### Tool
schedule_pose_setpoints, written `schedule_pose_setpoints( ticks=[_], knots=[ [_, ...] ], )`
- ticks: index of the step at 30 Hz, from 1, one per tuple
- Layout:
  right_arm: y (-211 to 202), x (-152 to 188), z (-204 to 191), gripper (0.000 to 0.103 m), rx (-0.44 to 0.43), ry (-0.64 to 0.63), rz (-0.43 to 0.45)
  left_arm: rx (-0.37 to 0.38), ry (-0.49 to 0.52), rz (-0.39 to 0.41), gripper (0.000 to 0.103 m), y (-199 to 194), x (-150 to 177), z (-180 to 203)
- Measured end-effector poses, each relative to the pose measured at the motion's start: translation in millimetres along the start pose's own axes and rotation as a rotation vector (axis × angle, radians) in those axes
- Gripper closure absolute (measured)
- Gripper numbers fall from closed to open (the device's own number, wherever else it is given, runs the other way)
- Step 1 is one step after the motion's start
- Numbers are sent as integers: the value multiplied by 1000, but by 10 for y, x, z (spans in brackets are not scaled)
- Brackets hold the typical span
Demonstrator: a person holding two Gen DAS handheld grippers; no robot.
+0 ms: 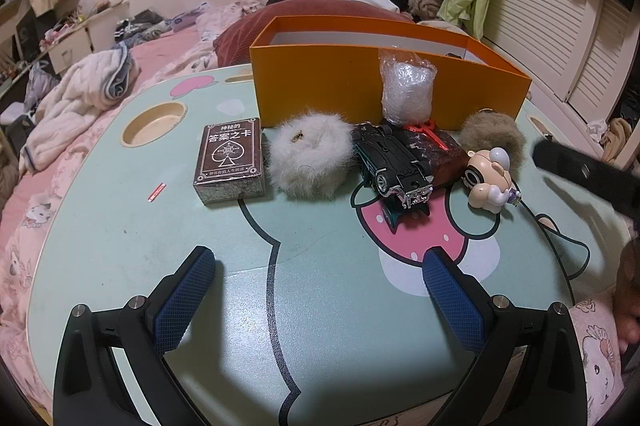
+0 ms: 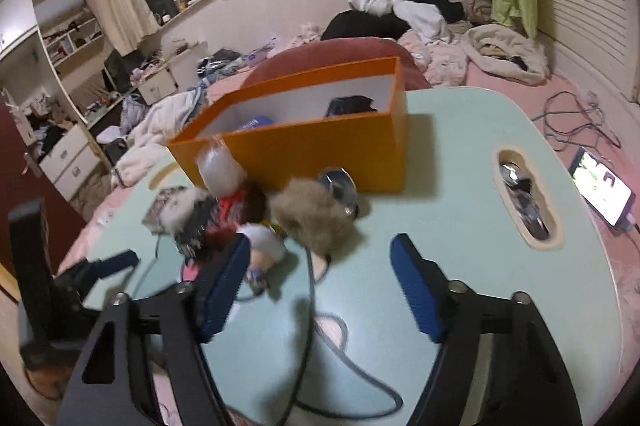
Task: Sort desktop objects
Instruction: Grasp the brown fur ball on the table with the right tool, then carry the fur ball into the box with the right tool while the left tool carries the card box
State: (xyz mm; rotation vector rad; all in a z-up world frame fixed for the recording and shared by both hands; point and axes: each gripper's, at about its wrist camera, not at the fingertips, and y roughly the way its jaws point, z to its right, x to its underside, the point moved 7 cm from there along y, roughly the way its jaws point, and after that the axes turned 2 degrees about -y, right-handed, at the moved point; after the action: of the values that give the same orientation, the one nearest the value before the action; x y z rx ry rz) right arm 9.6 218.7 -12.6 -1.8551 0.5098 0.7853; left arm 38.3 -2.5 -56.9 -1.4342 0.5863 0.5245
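Observation:
Against the front wall of the orange box (image 1: 320, 86) lies a row of objects: a dark card box (image 1: 230, 162), a white fur ball (image 1: 310, 158), a black toy car (image 1: 394, 166), a bubble-wrap bag (image 1: 406, 88), a brown fur ball (image 1: 494, 136) and a cream cartoon figure (image 1: 490, 178). My left gripper (image 1: 318, 258) hovers open over the table in front of them, nothing between its fingers. My right gripper (image 2: 322, 242) is open and empty too, close to the brown fur ball (image 2: 312, 218) and the figure (image 2: 264, 246). The orange box (image 2: 320, 150) holds a few dark and blue items.
The mint-green bed table (image 1: 120, 226) has a round cup recess (image 1: 154, 124) at its far left and a slot (image 2: 524, 198) at its right. A dark cable (image 2: 308, 306) runs across the table. A lit phone (image 2: 604, 192) lies on the pink bedding beside it.

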Motion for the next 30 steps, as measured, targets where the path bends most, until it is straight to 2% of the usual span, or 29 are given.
schedule_pose_setpoints(
  ticks=[1,4,6,8,9,10,12,15,17,19,22,24,25,27,30],
  knots=[
    [43,-46,-29,43,-2,-3,-8,0,0,0,1,-5,-1,-5],
    [159,-197,-65,50,18,-21,-11,0,0,0,1,-5,0,-7],
    [246,-279,-117,50,23,-45,-14,0,0,0,1,-1,2,-1],
    [346,-208,-131,53,45,-59,-61,0,0,0,1,-2,3,-1],
    [427,-159,-127,67,47,-56,-102,0,0,0,1,-2,3,-1],
    [451,-125,-126,75,35,-50,-114,0,1,0,1,-13,1,-12],
    [395,-102,-114,82,-1,-33,-89,2,-1,1,1,-5,2,3],
    [194,-101,-150,82,-42,-31,-9,49,-36,21,1,-43,-33,-22],
    [47,-85,-191,82,-71,-46,48,127,-109,46,1,-112,-63,-117],
    [-62,-68,-226,82,-87,-56,89,155,-168,59,1,-152,-109,-226],
    [-245,-48,-236,82,-76,-61,150,106,-200,100,1,-214,-273,-420],
    [-302,-27,-202,82,-56,-63,159,69,-215,118,9,-204,-405,-541],
    [-300,-6,-202,82,-52,-66,150,56,-221,112,13,-157,-483,-594],
    [-282,42,-197,82,-48,-70,130,33,-234,76,28,-10,-578,-654],
    [-258,82,-231,82,-53,-79,119,42,-263,4,33,283,-665,-704]
  ],
)
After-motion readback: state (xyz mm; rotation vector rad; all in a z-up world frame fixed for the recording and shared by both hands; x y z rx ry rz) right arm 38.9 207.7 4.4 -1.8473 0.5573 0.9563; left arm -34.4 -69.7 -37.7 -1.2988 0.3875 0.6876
